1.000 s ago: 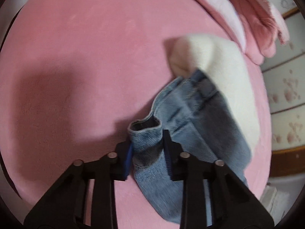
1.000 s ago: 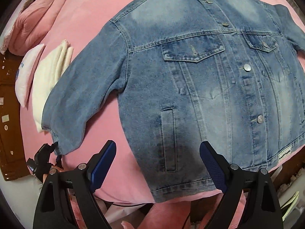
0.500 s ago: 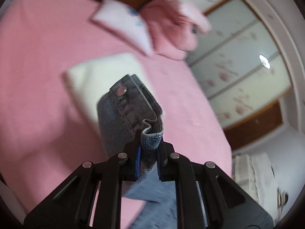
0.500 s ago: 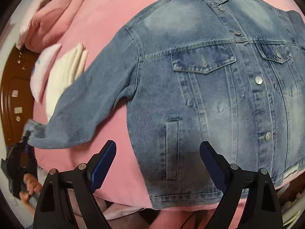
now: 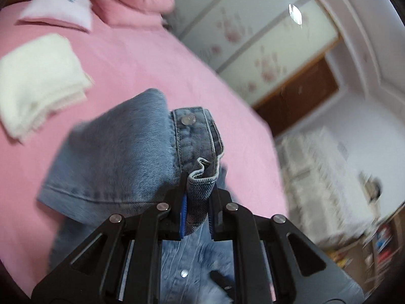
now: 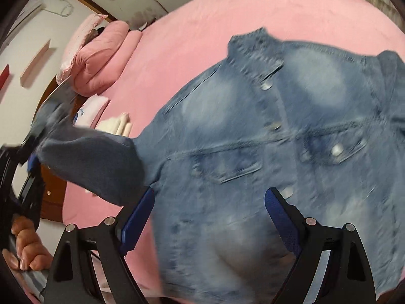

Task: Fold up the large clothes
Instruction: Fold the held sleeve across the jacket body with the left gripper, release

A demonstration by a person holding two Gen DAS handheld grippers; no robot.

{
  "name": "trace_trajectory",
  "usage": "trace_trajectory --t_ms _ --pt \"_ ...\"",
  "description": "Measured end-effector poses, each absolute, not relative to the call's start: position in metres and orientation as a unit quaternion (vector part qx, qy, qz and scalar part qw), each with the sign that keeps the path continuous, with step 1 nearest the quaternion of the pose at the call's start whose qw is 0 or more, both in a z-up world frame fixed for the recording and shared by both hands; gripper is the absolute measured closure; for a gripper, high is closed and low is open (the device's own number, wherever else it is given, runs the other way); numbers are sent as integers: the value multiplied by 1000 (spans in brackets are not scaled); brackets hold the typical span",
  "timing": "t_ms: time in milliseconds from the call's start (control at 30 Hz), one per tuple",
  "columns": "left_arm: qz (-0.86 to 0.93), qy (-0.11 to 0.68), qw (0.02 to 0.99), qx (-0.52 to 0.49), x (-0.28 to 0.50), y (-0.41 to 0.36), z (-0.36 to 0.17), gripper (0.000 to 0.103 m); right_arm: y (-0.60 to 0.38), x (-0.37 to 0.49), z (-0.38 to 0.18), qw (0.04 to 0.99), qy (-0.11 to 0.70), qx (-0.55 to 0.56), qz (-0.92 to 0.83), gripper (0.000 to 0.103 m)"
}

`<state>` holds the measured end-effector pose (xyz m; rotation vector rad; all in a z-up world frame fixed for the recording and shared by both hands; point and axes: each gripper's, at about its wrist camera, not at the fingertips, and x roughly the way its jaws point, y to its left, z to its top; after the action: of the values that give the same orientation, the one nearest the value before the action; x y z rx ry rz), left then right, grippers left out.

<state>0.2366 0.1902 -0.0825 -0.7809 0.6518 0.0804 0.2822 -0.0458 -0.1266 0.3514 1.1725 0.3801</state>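
Note:
A blue denim jacket (image 6: 265, 157) lies front up on the pink bed (image 6: 202, 38), collar at the far end. My left gripper (image 5: 198, 195) is shut on the cuff (image 5: 200, 136) of one sleeve and holds it raised above the bed. In the right wrist view that sleeve (image 6: 96, 162) hangs lifted at the left, pulled toward the jacket body, and the left gripper (image 6: 27, 152) shows there at the left edge. My right gripper (image 6: 208, 210) is open and empty above the jacket's lower front.
A folded cream cloth (image 5: 38, 81) and a pale pink pillow (image 5: 58, 7) lie on the bed near pink bedding (image 6: 106, 58) at its head. A wardrobe (image 5: 265, 40) and white furniture (image 5: 324, 182) stand beyond the bed's edge.
My left gripper closed on the sleeve cuff, lifted it off the bed and carried it toward the jacket body. My right gripper moved forward over the jacket, still open.

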Motion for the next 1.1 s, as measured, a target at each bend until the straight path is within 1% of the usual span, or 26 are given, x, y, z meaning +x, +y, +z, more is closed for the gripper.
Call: trace_trajectory --t_ms 133,233,267,367,400,467,533,600,633,667,733,833,933,967,1067,1100 --pt "55 373 866 -329 275 116 -142 93 -95 292 -150 812 543 150 153 13" --pt "68 434 842 -314 293 95 -190 92 -124 298 -175 809 552 152 137 13" --pt "70 450 833 -314 297 91 -199 90 -132 300 -184 806 557 153 132 13" --pt "52 550 770 -317 305 82 -243 65 -145 303 -205 799 565 164 124 13" --pt "52 583 750 -309 306 77 -254 65 -146 302 -211 796 568 169 123 13" --pt "55 597 747 -286 289 82 -268 63 -149 303 -219 788 574 183 127 15" --pt "55 608 750 -254 280 78 -266 53 -141 301 -222 782 578 190 134 17" --pt "52 616 753 -225 273 90 -266 35 -132 300 -226 772 585 201 146 20" --pt "57 621 754 -206 270 94 -265 32 -125 299 -228 765 589 208 154 22" --pt "61 624 756 -188 264 104 -267 32 -118 297 -230 757 594 215 165 25" --pt "74 633 754 -160 252 124 -270 32 -100 294 -233 741 605 222 189 25" --pt "117 642 746 -136 231 169 -271 32 -75 287 -239 723 620 222 208 33" --pt "160 646 731 -148 216 210 -276 32 -52 281 -250 713 637 218 195 42" --pt "169 644 729 -156 213 222 -279 32 -48 281 -255 712 642 217 184 47" --pt "177 636 732 -170 214 247 -286 32 -44 281 -273 713 653 216 138 53" --pt "178 633 735 -166 217 256 -291 32 -43 282 -276 714 653 219 129 61"
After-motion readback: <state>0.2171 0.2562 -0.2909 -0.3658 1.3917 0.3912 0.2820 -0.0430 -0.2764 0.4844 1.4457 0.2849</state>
